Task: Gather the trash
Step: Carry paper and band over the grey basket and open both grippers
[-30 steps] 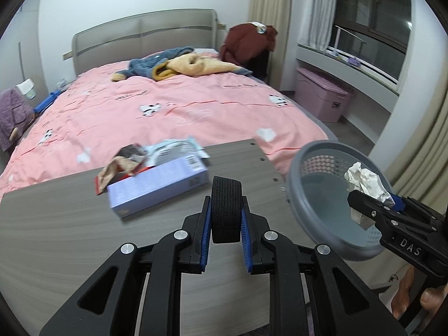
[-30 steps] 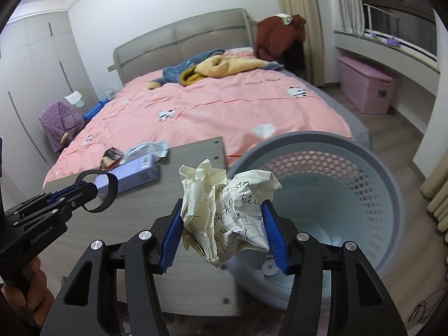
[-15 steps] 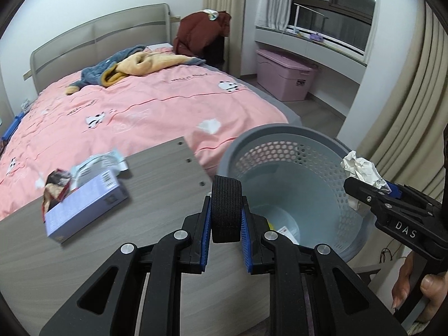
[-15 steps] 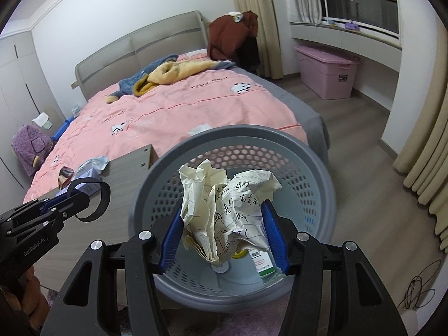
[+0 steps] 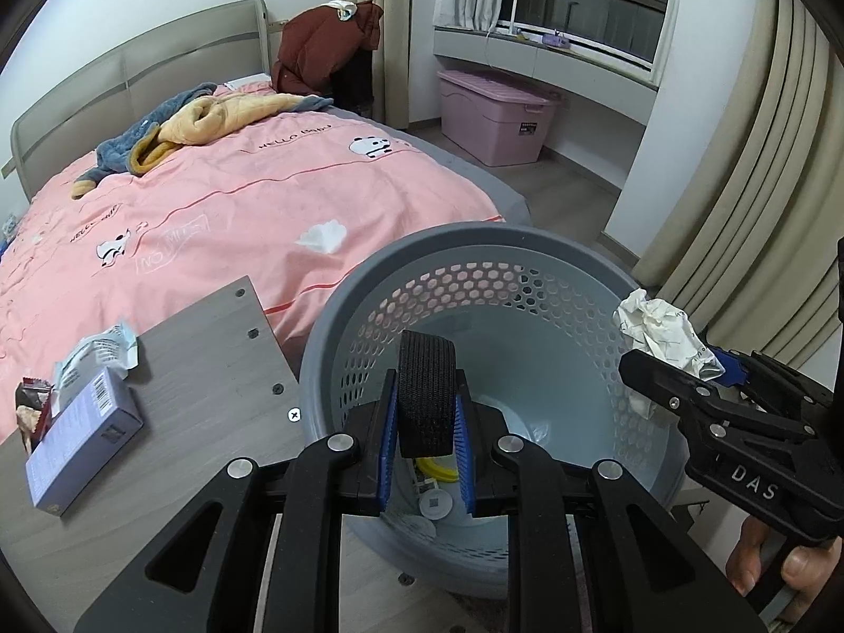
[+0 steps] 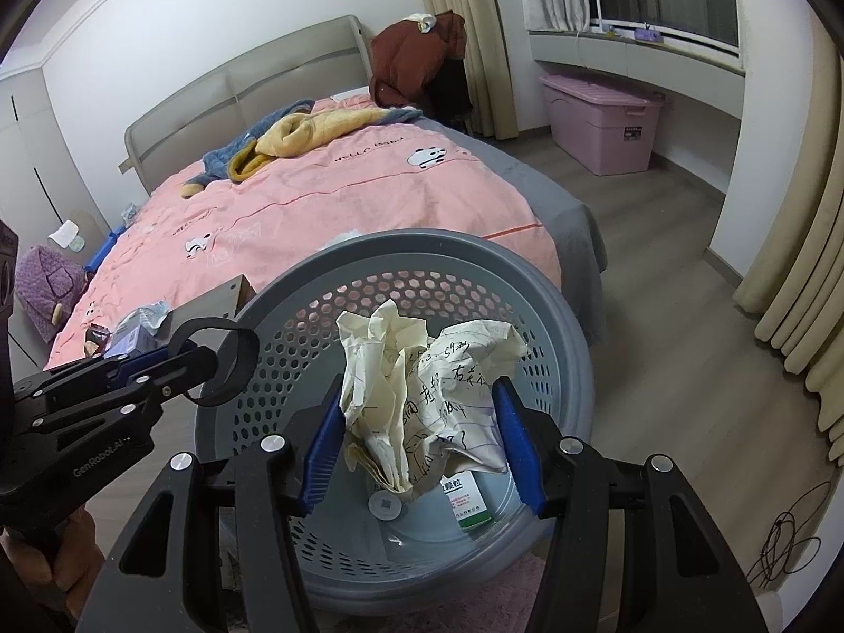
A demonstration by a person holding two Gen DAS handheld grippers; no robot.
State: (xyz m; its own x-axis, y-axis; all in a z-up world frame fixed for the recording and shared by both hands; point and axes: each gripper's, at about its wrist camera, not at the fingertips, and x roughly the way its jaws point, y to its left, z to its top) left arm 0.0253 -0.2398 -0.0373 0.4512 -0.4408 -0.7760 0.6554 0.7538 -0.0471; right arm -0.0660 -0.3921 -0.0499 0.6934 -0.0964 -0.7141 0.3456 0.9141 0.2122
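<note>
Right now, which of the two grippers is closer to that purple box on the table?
Left. The left gripper, shut on a black ring, hangs over the bin's table-side rim, nearer the purple box. The right gripper, gripping crumpled paper, is farther from the table.

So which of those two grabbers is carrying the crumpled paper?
The right gripper: its blue fingers pinch the crumpled paper over the grey basket. The left gripper holds a black band.

Both wrist views angled steeply down, close above the round grey perforated plastic basket (image 5: 475,274) (image 6: 422,264); shared beyond: pink-quilted bed (image 5: 221,200) (image 6: 343,184) at far left.
</note>
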